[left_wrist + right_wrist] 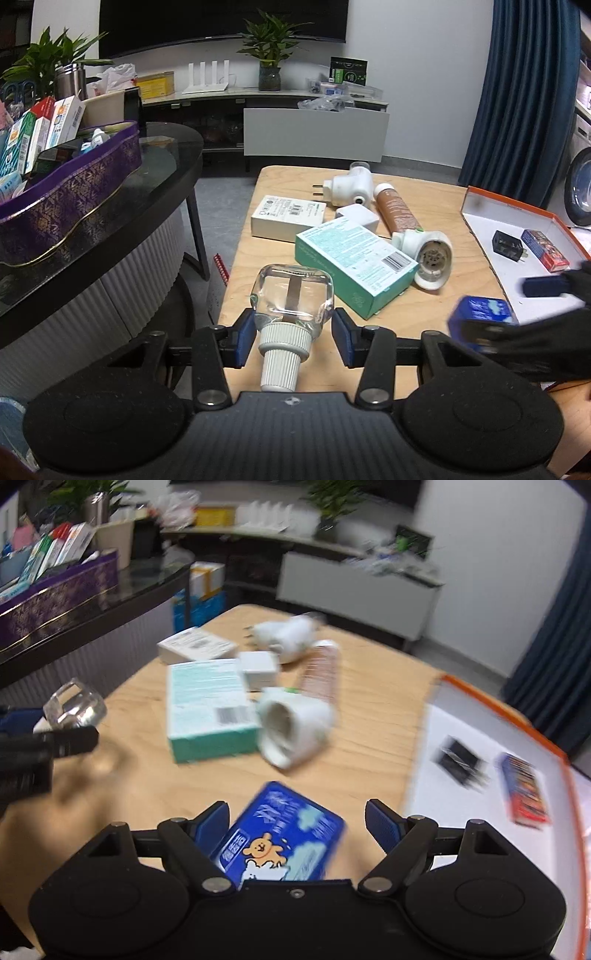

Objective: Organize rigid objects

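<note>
At the far left, a purple basket (70,192) of cartons is seen on a dark counter (159,195), apart from the wooden table (436,306) by a strip of floor. Near the table's left edge, a clear bottle (291,295) lies between the spread pads of the left gripper (293,334); contact cannot be told. A teal box (354,258) and white plug-in units (424,254) crowd the middle. The right gripper (295,825) is held apart around a blue tin (280,834), with bare wood ahead. An orange-rimmed tray (565,760) overhangs the right edge.
</note>
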A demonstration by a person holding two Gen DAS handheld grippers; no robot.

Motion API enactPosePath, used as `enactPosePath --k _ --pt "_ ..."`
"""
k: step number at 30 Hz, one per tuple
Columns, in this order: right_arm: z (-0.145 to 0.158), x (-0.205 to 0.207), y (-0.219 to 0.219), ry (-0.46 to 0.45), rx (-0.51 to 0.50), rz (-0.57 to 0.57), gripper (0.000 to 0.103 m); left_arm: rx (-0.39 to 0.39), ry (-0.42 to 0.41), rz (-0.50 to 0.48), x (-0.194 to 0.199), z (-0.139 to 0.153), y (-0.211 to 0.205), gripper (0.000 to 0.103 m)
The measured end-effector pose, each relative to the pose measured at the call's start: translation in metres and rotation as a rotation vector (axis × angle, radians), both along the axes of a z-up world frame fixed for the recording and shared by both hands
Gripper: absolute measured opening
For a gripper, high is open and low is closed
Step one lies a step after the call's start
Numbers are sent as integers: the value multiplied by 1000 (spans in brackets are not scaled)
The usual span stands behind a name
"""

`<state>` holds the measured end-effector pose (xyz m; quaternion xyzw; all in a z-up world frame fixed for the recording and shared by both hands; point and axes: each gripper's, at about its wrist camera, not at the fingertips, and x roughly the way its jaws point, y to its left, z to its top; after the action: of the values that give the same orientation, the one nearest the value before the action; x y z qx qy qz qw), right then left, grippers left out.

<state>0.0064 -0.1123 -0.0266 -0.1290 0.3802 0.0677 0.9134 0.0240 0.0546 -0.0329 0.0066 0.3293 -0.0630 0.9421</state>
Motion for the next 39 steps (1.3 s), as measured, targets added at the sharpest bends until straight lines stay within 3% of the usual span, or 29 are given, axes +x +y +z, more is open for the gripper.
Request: enactPosePath --k 5,10,12,13,26,39 --pt "0 -8 -31 63 129 -102 96 0 -4 -39 -3 -1 -10 46" --pt "-14 4 -32 132 178 -99 95 -4 0 -64 -8 -2 -17 46" --pt "-15 2 -36 148 243 -104 74 -9 8 -72 -9 -3 -21 46" --pt "-14 0 -37 145 252 -103 74 -5 6 -77 -11 -2 -23 46" --pt "55 -37 -84 -88 287 -132 74 -18 -72 -161 -24 32 -77 46" --pt "84 -64 -184 -200 293 -337 74 -71 -97 -319 -13 65 -162 46"
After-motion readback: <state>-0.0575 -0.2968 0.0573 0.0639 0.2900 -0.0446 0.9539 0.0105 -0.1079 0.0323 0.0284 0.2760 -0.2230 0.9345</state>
